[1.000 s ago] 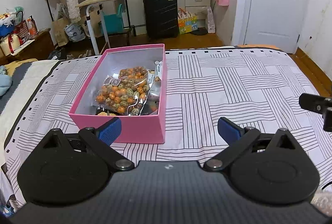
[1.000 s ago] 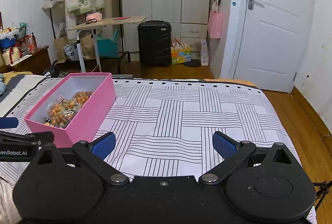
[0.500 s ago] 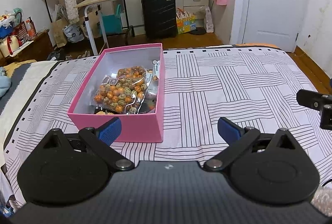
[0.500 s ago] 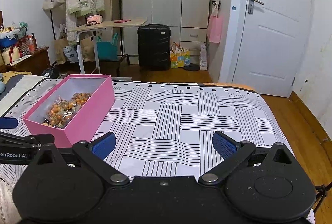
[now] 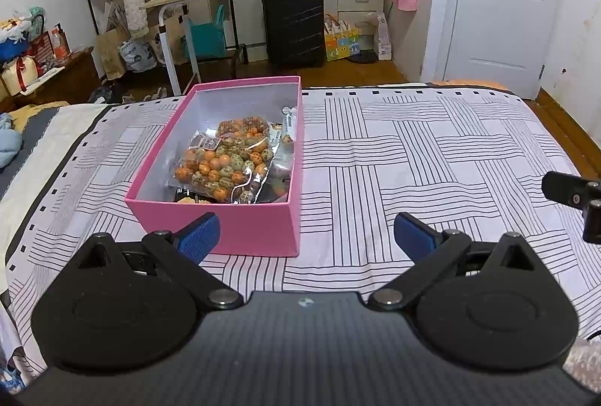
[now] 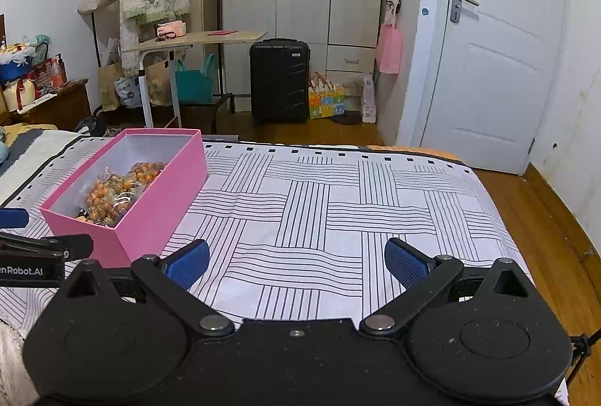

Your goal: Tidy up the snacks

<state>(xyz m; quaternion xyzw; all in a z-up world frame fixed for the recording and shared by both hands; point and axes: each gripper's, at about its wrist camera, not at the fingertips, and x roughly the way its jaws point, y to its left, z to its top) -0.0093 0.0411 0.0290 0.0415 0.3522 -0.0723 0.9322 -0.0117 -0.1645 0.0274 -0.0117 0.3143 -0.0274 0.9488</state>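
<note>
A pink box (image 5: 259,229) (image 6: 150,218) sits on the striped bed cover, holding clear bags of orange and green snack balls (image 5: 225,165) (image 6: 116,192) plus other packets. My left gripper (image 5: 306,237) hovers open just behind the box's near wall, its left pad in front of that wall. My right gripper (image 6: 296,261) is open over bare bed cover, to the right of the box. Neither holds anything. A part of each gripper shows at the edge of the other's view.
The bed (image 6: 338,210) ends at a wooden floor on the right and far side. Beyond stand a black suitcase (image 6: 280,79), a small desk (image 6: 195,39), a wardrobe, a clothes rack and a white door (image 6: 496,68).
Both grippers have drifted slightly back and tilted up, so the box sits a little lower and farther in each view. Both stay open and empty.
</note>
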